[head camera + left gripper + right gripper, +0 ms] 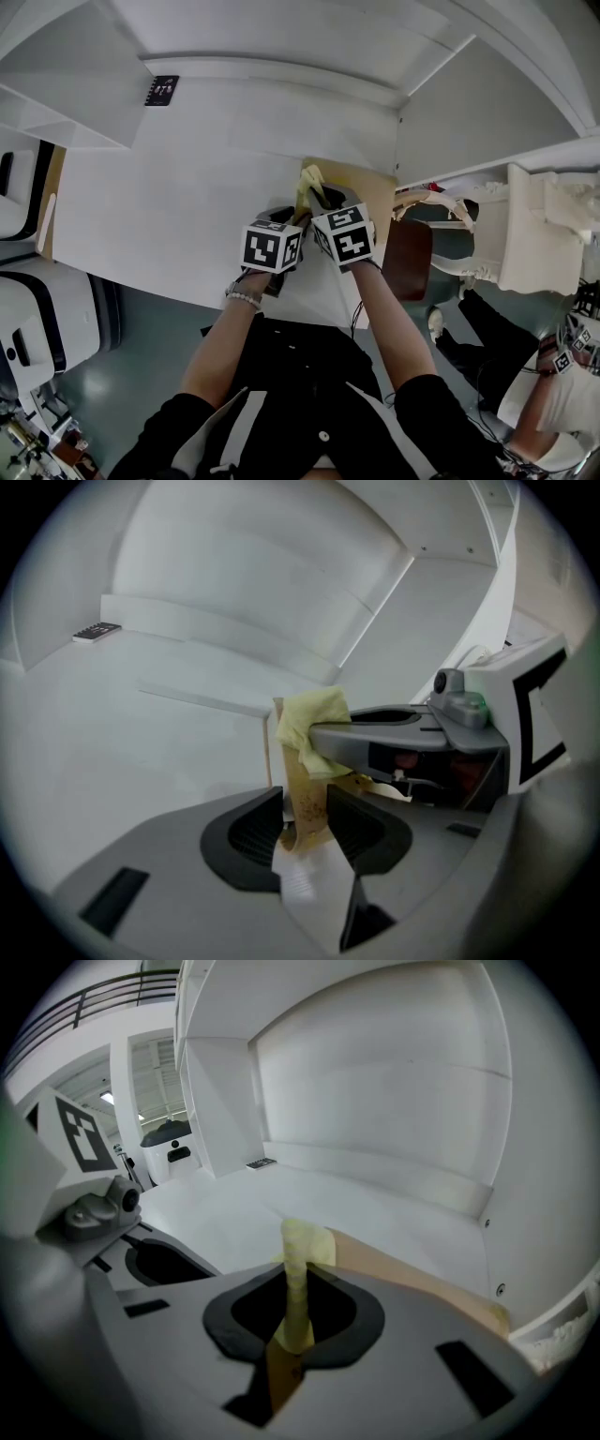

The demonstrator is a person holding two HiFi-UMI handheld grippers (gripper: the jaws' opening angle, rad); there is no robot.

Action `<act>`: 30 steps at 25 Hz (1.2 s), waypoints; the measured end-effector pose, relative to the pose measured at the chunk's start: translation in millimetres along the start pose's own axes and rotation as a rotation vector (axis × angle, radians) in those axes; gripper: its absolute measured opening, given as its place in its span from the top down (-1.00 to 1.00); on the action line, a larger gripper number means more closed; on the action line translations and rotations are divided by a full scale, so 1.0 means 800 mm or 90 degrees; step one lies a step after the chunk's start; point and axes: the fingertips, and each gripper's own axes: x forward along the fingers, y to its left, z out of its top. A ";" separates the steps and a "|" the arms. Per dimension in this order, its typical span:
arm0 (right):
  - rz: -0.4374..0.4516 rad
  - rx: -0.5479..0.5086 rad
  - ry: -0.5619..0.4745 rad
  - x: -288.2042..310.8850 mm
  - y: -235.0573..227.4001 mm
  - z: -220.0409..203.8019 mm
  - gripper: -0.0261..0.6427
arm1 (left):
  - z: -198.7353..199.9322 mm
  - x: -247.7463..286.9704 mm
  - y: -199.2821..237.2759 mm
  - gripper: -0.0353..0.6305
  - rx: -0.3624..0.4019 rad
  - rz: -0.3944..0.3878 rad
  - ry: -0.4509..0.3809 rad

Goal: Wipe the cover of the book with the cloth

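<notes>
Left gripper [305, 819] pinches the book [307, 794] by its cover edge while the right gripper [295, 1312] clamps the cloth [302, 1241] — a hard wipe could buckle that thin cover or pull it loose.

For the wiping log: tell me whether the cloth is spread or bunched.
Bunched: the yellow cloth is a crumpled strip pinched in the right gripper, at the book cover.
</notes>
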 end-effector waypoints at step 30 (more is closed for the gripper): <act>-0.193 0.133 0.026 -0.118 -0.155 -0.108 0.81 | 0.000 0.000 0.001 0.46 0.005 0.002 0.002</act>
